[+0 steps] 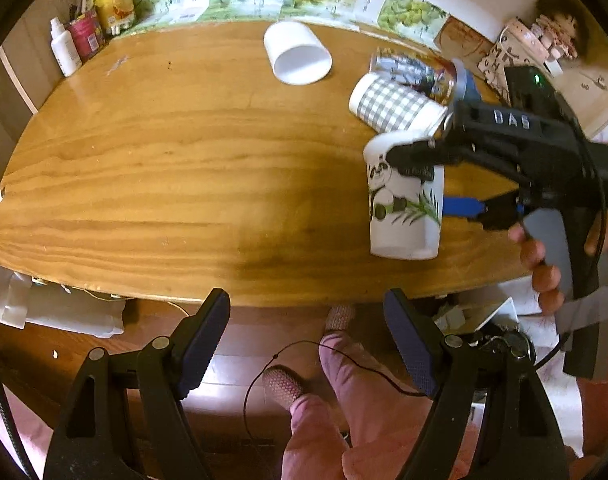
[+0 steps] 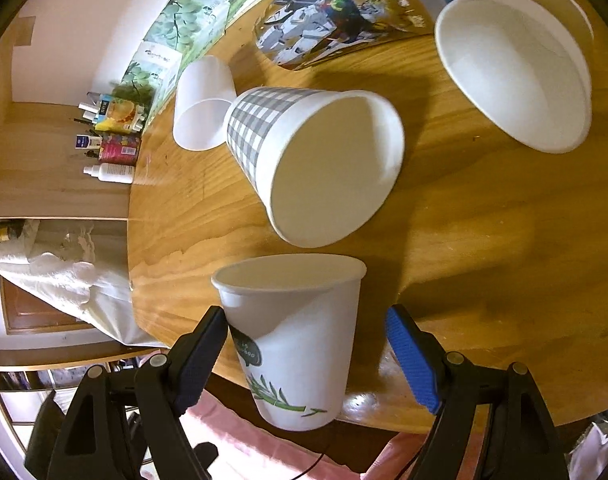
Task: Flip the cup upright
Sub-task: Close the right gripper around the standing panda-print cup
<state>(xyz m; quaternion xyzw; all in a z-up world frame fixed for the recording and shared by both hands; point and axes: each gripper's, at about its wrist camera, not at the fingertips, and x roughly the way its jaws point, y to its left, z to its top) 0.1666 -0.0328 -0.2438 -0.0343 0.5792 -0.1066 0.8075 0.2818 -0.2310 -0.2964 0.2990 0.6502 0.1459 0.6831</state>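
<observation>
Near the counter [image 1: 143, 168] edge, rim up and between the fingers of the right tool [image 2: 308, 320]: the panda cup [image 2: 295, 344]. Released, that tool, with one dark pad [image 2: 207, 344] against the cup wall and the blue pad [image 2: 412, 360] standing apart from it. Cannot tell from either view whether the cup base rests on the wood or hangs just off it. Just beyond the panda cup, a checked cup [image 2: 304, 160] lying on its side, mouth toward the right wrist camera. Beyond that one and touching it, a plain white cup [image 2: 201, 104], also on its side. Beyond the panda cup toward the other side, a white bowl [image 2: 516, 64] tipped up on its rim, and next to it a printed booklet [image 2: 336, 12]. Well away from the panda cup, off the counter edge and above the floor, the left tool [image 1: 308, 300], spread wide with nothing in it.
</observation>
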